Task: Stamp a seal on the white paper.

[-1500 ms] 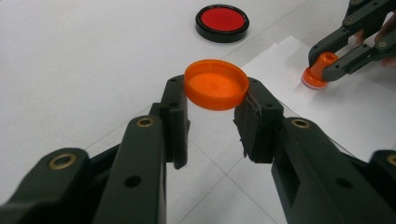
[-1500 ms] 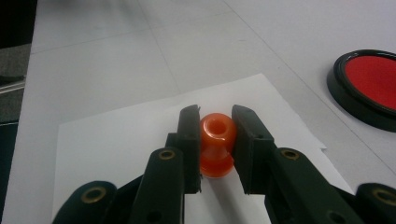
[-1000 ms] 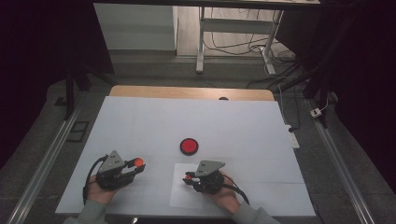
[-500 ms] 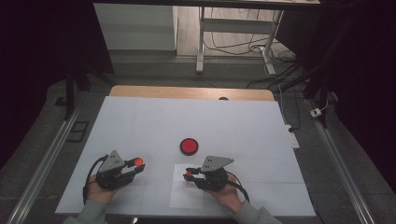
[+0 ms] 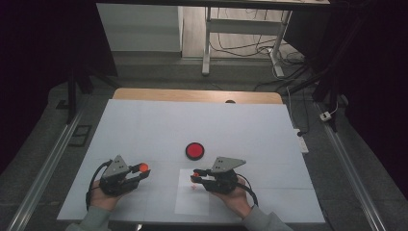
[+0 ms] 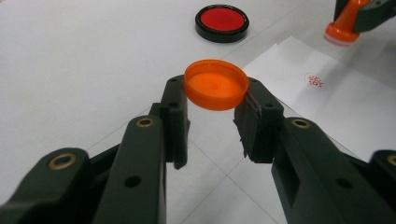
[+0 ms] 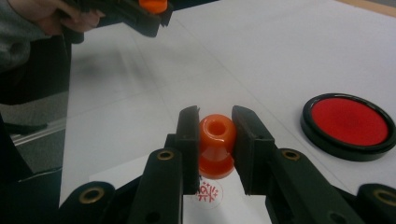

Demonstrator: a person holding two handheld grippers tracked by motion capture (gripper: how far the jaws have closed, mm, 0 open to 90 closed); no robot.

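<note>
The left gripper (image 5: 139,172) pinches an orange cap (image 6: 216,84) by its rim, the round disc lying nearly flat between the two black pads; in the high view it sits close to the near left corner of the bench (image 5: 144,125), held just above the white surface.

The right gripper (image 5: 198,176) is clamped on an orange stamp (image 7: 216,144) — the pads press on its narrow handle, and the flared base points down at a sheet of paper (image 5: 192,204) that lies at the near edge of the bench, right of the middle. The stamp's base is off the sheet, and directly under it sits a small round red print (image 7: 208,192) on the paper. In the left gripper view the same print (image 6: 315,80) shows on the sheet with the stamp (image 6: 343,28) hanging above and beyond it.

A round ink pad (image 5: 195,150) with a black rim and a red face rests open on the bench near its middle, just beyond the far edge of the paper and between the two grippers — apart from both. The person's hands hold the gripper bodies from the near edge, grey sleeves at the wrists.
</note>
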